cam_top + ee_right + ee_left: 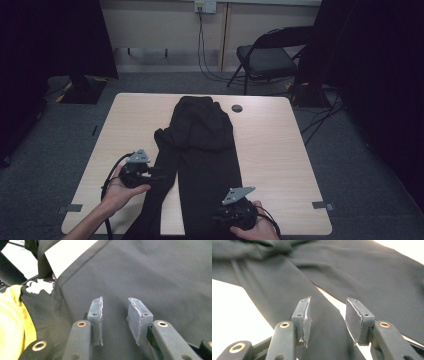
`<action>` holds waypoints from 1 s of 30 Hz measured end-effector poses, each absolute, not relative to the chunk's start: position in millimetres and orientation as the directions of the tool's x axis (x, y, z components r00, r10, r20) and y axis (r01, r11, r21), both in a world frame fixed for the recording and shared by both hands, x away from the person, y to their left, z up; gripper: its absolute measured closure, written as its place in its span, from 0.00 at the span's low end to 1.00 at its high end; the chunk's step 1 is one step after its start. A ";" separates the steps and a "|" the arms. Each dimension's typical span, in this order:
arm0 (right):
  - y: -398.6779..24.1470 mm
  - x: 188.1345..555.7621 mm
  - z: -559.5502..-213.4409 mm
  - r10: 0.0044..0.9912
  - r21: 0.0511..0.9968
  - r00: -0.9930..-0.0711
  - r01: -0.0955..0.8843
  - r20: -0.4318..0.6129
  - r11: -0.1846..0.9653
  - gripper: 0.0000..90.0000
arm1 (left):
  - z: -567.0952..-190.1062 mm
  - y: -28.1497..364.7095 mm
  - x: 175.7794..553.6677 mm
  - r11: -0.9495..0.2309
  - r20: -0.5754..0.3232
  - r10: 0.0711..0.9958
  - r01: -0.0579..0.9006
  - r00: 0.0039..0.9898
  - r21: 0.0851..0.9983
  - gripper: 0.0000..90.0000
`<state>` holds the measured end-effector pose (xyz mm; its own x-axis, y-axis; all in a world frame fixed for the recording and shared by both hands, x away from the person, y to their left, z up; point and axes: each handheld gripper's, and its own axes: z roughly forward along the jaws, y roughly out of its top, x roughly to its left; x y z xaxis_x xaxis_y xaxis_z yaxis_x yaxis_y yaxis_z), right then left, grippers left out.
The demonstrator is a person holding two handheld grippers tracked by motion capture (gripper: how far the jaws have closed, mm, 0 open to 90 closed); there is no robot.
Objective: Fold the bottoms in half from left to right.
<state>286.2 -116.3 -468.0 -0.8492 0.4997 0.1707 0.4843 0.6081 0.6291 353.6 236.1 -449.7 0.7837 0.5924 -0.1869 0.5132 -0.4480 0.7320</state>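
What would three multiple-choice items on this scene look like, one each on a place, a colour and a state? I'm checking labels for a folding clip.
1. Where do the trousers lie?
A. down the middle of the table
B. on the chair
C. on the floor

2. What colour are the trousers?
A. white
B. black
C. red

3. How does the left tool stand?
A. shut on a cup
B. shut on the trousers
C. open, nothing between its pads

Answers: 1 A, the high view shows them spread along the tabletop; 2 B, the cloth is black in each view; 3 C, the left gripper view shows a clear gap between the pads, above the cloth.
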 end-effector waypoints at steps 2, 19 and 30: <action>-111.7 288.0 -467.1 0.495 0.636 -0.852 0.478 0.170 0.605 0.70 | -452.9 239.7 339.2 -0.478 -0.191 0.569 0.511 0.800 0.715 0.61; -119.7 299.8 -474.5 0.539 0.642 -0.826 0.505 0.165 0.577 0.67 | -474.1 218.2 322.0 -0.688 0.005 0.542 0.440 0.841 0.577 0.92; -112.6 299.6 -480.9 0.535 0.621 -0.829 0.507 0.162 0.598 0.68 | -421.8 216.9 328.7 -0.366 -0.299 0.439 0.473 0.847 0.802 0.97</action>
<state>299.6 -112.6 -480.9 -0.8290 0.5355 0.1615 0.5071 0.5976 0.6210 328.7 216.9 -421.8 0.8473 0.4387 -0.2993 0.4727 -0.3662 0.8015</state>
